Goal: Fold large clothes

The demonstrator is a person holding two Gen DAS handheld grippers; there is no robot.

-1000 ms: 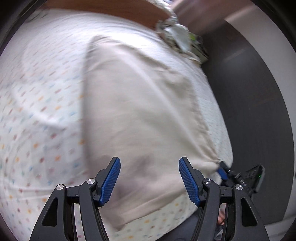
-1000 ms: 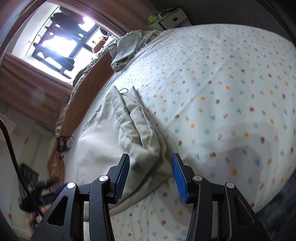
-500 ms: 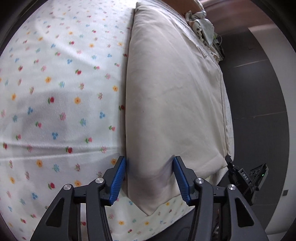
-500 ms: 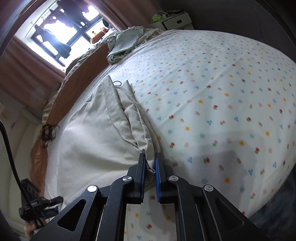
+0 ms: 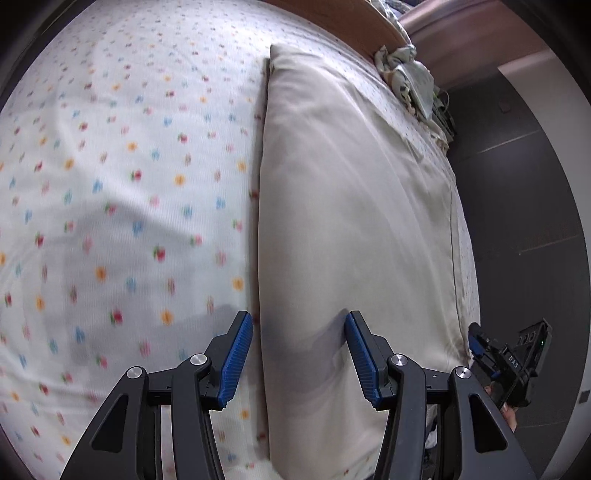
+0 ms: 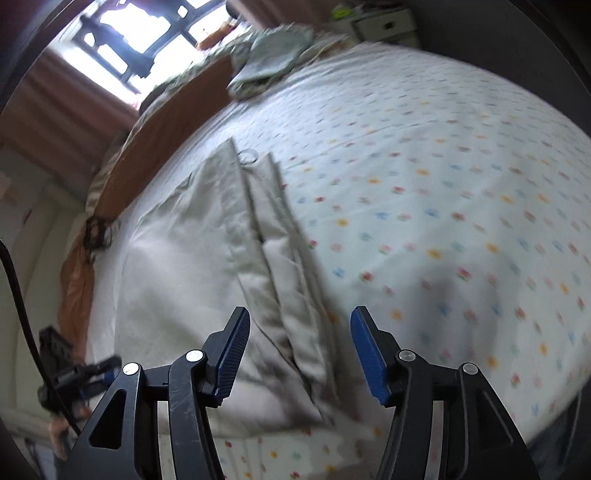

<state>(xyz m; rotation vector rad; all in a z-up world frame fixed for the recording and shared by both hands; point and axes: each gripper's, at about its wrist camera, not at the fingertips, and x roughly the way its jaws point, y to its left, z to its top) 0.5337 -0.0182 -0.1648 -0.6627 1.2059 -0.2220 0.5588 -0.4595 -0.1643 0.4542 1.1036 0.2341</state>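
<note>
soft beige garment [image 5: 351, 221], both sets of fingers apart

your left gripper [image 5: 298, 354] straddled its near folded edge; your right gripper [image 6: 297, 350] stood wide over the layered hems. limp, light cloth: pinch all layers together.

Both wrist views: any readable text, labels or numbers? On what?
"DAS", white letters on the black body of the right gripper, seen at the right edge of the left wrist view.
Nothing else reads: the beige garment and the floral sheet carry no lettering, and the drawer unit in the right wrist view is too small and blurred to tell.
</note>
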